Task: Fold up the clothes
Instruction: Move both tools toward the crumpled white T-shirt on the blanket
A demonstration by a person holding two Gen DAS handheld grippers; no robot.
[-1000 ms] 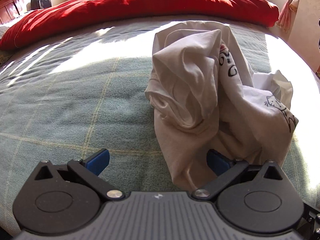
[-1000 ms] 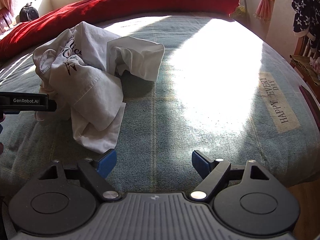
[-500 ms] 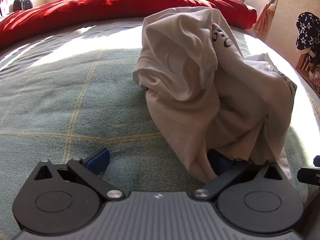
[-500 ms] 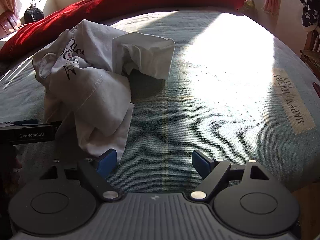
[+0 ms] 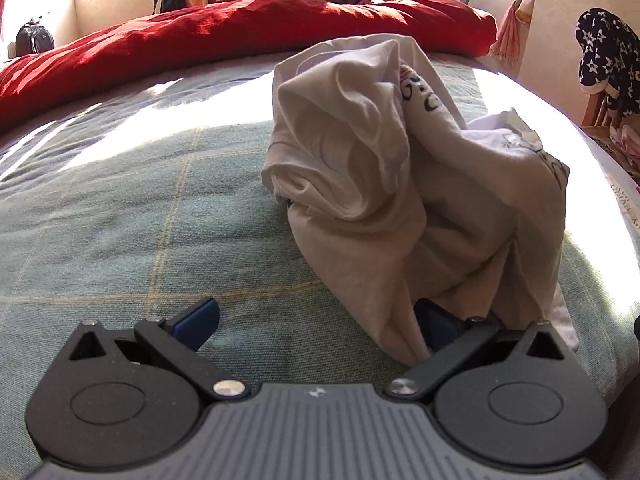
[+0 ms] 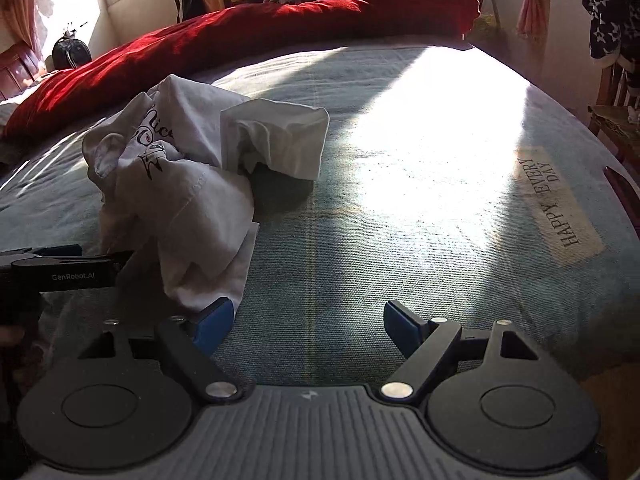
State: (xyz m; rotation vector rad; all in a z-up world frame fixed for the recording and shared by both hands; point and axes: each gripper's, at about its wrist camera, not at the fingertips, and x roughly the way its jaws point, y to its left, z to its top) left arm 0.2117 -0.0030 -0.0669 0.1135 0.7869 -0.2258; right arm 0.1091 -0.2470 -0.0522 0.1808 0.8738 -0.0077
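While the crumpled white cotton T-shirt with black printed lettering (image 5: 400, 184) lies heaped on the green checked bedspread (image 5: 120, 208), my left gripper (image 5: 316, 322) and right gripper (image 6: 308, 318) both sit spread wide with nothing pinched. To start well, I judge I should find a hem edge at the near folds and nip one layer only. Readable writing: "HAPPY EVERY DAY" on the bedspread's sewn label (image 6: 554, 204), "GenRobot.AI" on my left tool.

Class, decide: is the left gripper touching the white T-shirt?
Touching. In the left wrist view, the white T-shirt drapes over one blue pad of the open left gripper.
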